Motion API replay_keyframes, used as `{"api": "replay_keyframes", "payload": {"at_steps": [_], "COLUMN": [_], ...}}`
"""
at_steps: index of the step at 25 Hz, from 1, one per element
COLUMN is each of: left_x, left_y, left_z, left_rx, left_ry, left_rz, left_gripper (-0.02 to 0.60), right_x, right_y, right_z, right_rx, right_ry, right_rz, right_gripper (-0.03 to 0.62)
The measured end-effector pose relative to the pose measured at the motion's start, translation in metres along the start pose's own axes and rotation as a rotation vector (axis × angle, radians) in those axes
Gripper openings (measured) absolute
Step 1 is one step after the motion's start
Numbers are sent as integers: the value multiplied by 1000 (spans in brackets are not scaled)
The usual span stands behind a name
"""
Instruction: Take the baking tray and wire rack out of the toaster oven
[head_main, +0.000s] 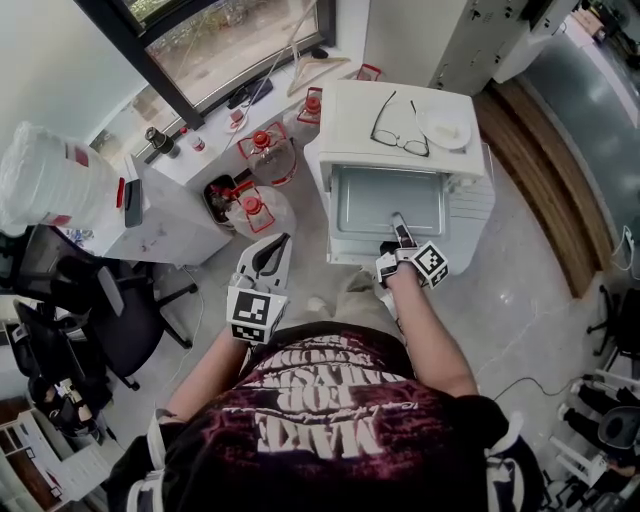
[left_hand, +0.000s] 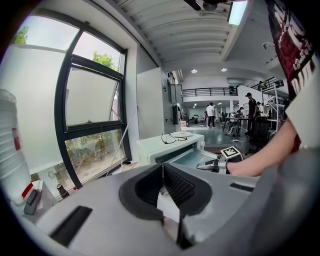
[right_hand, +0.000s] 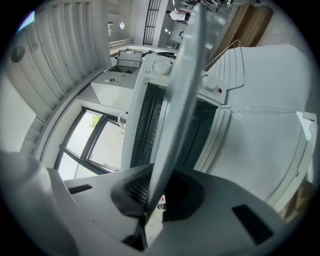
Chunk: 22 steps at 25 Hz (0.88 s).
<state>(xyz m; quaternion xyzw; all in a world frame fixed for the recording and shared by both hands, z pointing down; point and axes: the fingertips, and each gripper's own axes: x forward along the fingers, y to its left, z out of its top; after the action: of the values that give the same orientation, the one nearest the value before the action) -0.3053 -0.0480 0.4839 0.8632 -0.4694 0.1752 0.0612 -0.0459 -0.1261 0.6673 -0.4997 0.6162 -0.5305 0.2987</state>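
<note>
One edge of the baking tray is in my right tongs. Their jaws are clamped on its thin front lip, one above the metal and one below. I have that tool rolled onto its side so the flat sheet slots between the pads. In the right gripper view the tray runs away from me edge-on, straight toward the dark mouth of the toaster oven. In the head view the tray sits level and projects from the oven's front toward me, so I judge this to be the sliding-out step rather than a lift. I can't pick out the wire rack in any view, and I take it to be inside.

My left tongs hang to the left of the oven, well apart from the tray, jaws together on nothing. They are clear of the tray's path and free to steady its other side once it comes out.

A pair of glasses and a small plate lie on the oven's top, so a smooth pull seems wise. Water jugs stand on the floor to the left.
</note>
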Motion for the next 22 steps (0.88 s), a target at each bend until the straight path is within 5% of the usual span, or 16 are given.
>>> {"api": "replay_keyframes", "payload": {"at_steps": [4,15,22], "left_x": [1,12,39], "left_y": [-7,-30,-86], "left_z": [3,13,38], "left_rx": [-11,-23,-13], "left_ry": [-16,-32,-42], "left_rz": [-16,-7,-6], "left_gripper": [11,11,11], "right_x": [-16,-63,-116], "right_y": [-3,-3,-8], "right_z": [-7,-10,24], "right_rx": [-62,-11,17], "right_ry": [48,166,247], "right_rz": [-25,10,44], "right_gripper": [6,6,6]}}
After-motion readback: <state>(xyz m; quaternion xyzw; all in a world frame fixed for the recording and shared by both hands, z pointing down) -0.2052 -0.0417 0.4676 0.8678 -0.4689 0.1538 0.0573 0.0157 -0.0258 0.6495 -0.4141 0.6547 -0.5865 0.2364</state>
